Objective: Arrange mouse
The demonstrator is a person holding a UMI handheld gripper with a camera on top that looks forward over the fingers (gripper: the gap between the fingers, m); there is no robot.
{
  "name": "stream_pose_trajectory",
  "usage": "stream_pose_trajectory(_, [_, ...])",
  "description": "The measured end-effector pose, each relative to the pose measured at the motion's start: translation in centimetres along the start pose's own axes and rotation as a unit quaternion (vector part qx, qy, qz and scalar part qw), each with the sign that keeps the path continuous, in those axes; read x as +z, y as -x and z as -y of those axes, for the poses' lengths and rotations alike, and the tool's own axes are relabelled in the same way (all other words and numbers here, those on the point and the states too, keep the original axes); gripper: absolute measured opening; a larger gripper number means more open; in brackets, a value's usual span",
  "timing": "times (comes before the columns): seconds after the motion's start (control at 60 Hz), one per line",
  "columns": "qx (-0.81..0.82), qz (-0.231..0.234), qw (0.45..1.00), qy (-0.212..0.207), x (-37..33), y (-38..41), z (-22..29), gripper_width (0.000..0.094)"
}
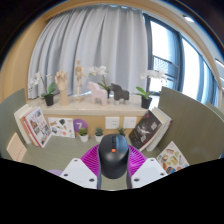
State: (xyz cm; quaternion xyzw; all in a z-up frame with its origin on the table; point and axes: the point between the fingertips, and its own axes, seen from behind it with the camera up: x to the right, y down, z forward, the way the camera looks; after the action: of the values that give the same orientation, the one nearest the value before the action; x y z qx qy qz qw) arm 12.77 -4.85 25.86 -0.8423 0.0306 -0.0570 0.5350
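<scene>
The gripper [113, 165] is squeezing the black mouse [113, 155] from both sides with its pink pads [92, 160], so it will not slip. The mouse sits up off the worktop [60, 152], probably so it can be carried to its spot.
</scene>
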Motion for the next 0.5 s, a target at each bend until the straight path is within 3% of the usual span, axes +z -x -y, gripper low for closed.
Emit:
stream_pose_trajectory(0.15, [-0.007, 0.046, 0.999, -0.001, -1.2, 11.8, -0.2, 0.0338])
stream_pose_trajectory(0.283, [0.004, 0.086, 0.994, 0.06, 0.7, 20.4, -7.6, 0.0336])
stream_pose_trajectory(0.5, [-0.006, 0.105, 0.978, 0.179, 3.7, 26.9, -21.3, 0.0338])
